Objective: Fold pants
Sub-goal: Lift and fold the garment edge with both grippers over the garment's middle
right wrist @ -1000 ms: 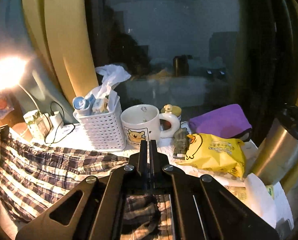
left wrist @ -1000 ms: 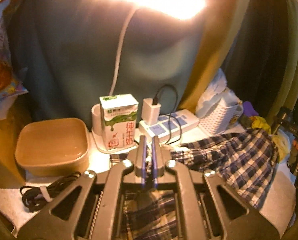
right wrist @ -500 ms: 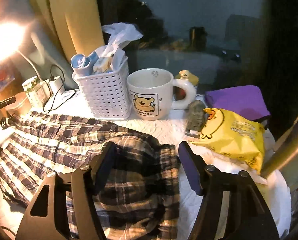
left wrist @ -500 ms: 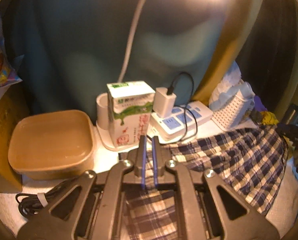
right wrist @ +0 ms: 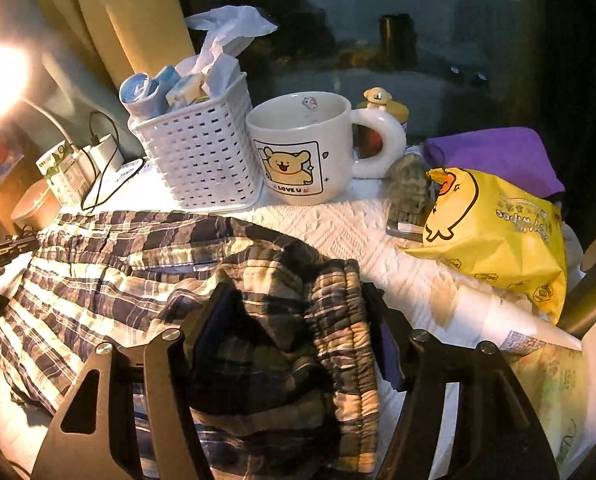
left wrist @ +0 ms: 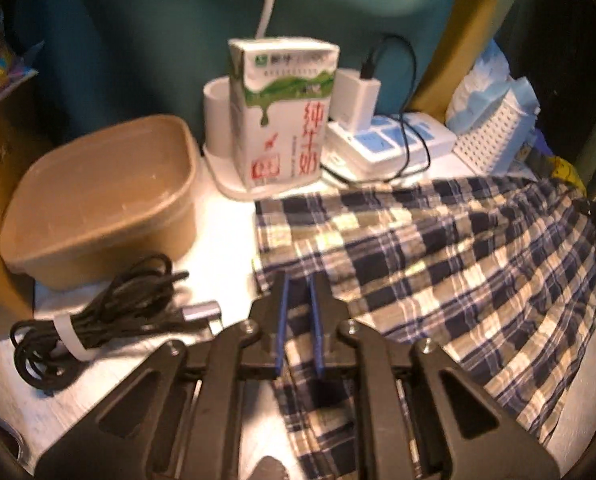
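The plaid pants lie spread across the white bench, filling the right half of the left wrist view and the lower left of the right wrist view; the left gripper sits at the bottom centre of its frame with its tips at the left edge of the cloth, where the fabric's border folds; its jaws are opening, a narrow gap shows between the blue pads, and a strip of plaid runs between and beneath them, though no pad visibly presses on it. The right gripper stands at the bottom centre of its own frame with the jaws released and wide apart; the gathered elastic waistband is bunched in a heap between the two fingers, resting on the bench and touching neither clearly.

Above the left gripper, a milk carton stands upright in the upper centre, beside a white power strip to its right; a brown container sits at the left, with a coiled black cable below it. In the right wrist view a white basket and a bear mug stand just beyond the pants, and a yellow wipes pack lies at the right.
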Demonstrator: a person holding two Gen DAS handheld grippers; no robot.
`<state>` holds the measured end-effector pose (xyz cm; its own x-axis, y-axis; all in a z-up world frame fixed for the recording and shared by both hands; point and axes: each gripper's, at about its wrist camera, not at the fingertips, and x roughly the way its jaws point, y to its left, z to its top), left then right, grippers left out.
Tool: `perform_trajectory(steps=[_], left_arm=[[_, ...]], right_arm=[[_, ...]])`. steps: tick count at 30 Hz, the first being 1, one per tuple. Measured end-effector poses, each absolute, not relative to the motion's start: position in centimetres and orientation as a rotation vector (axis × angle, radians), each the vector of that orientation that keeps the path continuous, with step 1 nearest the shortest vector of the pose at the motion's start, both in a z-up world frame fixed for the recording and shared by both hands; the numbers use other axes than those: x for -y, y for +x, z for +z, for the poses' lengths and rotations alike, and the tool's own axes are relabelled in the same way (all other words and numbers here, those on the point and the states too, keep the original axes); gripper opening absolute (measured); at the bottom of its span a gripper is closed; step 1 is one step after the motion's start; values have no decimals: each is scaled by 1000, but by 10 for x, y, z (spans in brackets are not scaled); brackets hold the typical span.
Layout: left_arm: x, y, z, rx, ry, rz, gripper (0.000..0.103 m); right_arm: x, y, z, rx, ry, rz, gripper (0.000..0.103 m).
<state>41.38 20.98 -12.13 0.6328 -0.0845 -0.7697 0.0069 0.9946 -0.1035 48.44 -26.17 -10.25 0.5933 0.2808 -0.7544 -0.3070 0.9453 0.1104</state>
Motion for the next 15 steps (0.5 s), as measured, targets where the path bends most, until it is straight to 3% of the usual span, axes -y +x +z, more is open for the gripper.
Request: perform_trajectory(steps=[15], left_arm=[[-228,429,-143,-976,-232,45,12]], right_arm=[[260,479,-109,-873,-23,361,68]])
